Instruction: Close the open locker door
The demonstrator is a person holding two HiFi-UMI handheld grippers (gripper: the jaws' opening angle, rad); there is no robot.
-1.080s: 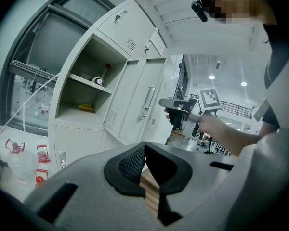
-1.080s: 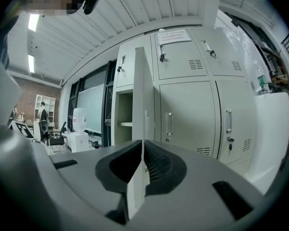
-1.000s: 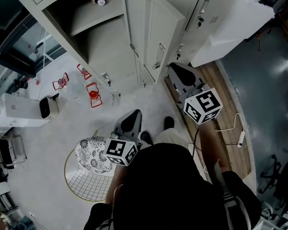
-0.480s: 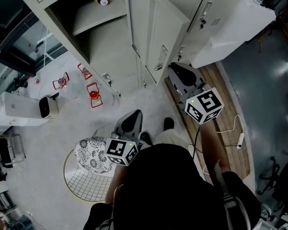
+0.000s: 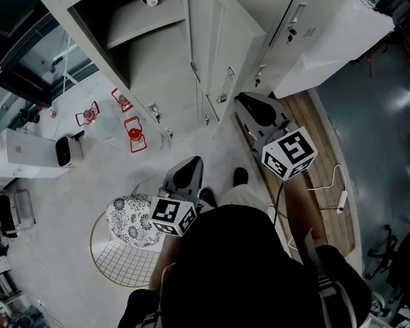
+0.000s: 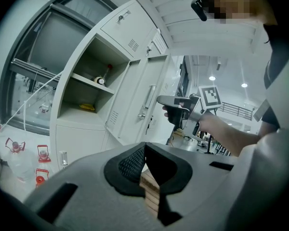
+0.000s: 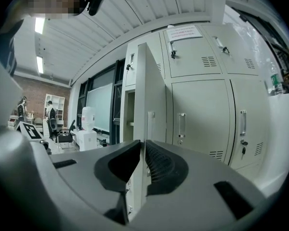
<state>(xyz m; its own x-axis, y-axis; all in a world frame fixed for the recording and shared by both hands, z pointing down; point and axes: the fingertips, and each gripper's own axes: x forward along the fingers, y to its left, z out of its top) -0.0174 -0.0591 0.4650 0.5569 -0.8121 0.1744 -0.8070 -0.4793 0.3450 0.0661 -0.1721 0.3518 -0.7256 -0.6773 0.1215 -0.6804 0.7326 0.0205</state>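
Right tongs (image 7: pixel 143 144) are pressed together and empty, with the edge of the ajar pale grey metal locker door (image 7: pixel 147 85) just ahead. Left tongs (image 6: pixel 144 147) are likewise together, well back from it.

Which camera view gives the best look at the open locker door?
The left gripper view: the open locker door shows its face and handle. The head view sees it from above; the right gripper view catches it nearly edge-on.

L gripper (image 6: pixel 144 148) jaws together — empty | locker door (image 6: pixel 138 105) open | R gripper (image 6: pixel 175 110) near its edge
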